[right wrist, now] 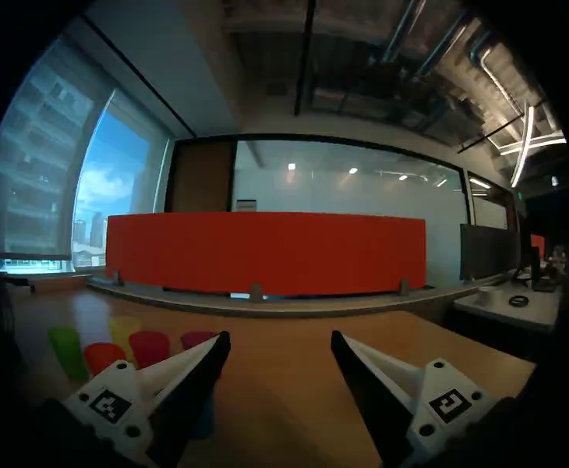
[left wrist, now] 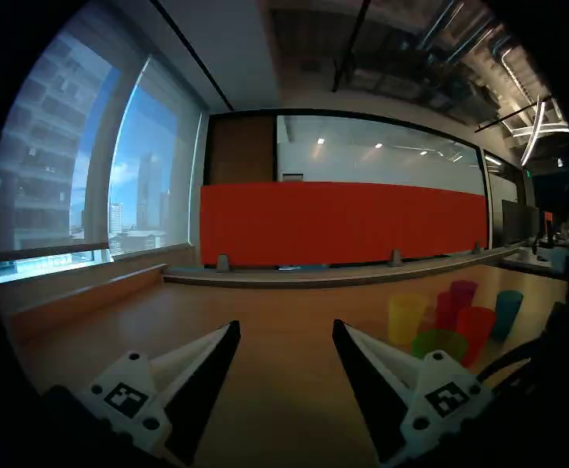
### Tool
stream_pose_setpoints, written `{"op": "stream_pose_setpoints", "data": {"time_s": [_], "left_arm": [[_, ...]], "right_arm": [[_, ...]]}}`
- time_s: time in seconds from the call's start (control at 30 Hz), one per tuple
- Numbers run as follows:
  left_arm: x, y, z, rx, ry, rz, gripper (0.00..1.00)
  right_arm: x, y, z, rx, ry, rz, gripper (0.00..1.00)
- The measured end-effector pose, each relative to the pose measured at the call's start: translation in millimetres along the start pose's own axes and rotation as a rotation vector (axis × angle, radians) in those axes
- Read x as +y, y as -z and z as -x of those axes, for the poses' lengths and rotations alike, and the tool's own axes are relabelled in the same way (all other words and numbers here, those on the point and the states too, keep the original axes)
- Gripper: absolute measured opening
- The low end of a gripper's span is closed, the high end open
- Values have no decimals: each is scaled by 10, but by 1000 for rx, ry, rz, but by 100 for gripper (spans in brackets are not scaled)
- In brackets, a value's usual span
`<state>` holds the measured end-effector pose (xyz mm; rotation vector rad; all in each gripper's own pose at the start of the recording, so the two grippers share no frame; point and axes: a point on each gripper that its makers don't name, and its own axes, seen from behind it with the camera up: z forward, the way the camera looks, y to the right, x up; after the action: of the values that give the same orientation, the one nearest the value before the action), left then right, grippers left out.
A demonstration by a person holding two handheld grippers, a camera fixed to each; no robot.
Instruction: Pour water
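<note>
left claw [left wrist: 285, 326] is held low and level over the wooden table [left wrist: 284, 405], pointing straight ahead toward the red divider [left wrist: 343, 222] at the table's far edge. its two fingers stand well apart with only bare tabletop showing between them. a cluster of coloured cups [left wrist: 456, 320] stands on the table ahead of it and off to its right, apart from the fingers: a yellow cup [left wrist: 407, 318] and a green cup [left wrist: 439, 343] nearest, a red cup [left wrist: 475, 331] just beside them, a teal cup [left wrist: 508, 312] farther right. whether any cup holds water cannot be told.

right claw [right wrist: 280, 337] sits in much the same pose, level and low, aimed at the same divider, its fingers also spread wide and gripping nothing. in the right gripper view the cups stand in a row to its left, partly behind its left finger [right wrist: 183, 382], with the green one at the outer end. a tall window [left wrist: 90, 187] runs along the left side of the room, and a dark monitor [right wrist: 487, 251] stands on a side desk [right wrist: 510, 304] to the right.
</note>
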<state>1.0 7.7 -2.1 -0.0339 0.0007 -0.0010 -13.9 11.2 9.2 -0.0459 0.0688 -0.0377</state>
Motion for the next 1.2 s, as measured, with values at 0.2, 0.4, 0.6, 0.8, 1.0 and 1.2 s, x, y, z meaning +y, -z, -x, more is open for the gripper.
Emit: {"op": "stream_pose_setpoints", "data": {"time_s": [0.2,0.4,0.6,0.8,1.0,1.2], "left_arm": [[0,-2,-2,0,0,0,88],[-1,2,-3,0,0,0,88],[3,2,-4,0,0,0,88],[3,0,-1,0,0,0,88],[2,1,-3,0,0,0,88],[-1,2,-2,0,0,0,88]], "right_arm": [[56,-27,100,-10,-33,7,100],[87,-10,193,-34,-32,21,100],[69,2,225,-43,-25,20,100],[59,16,268,-61,-12,23,100],[46,11,273,-63,-10,19,100],[27,9,272,-64,-11,11,100]]}}
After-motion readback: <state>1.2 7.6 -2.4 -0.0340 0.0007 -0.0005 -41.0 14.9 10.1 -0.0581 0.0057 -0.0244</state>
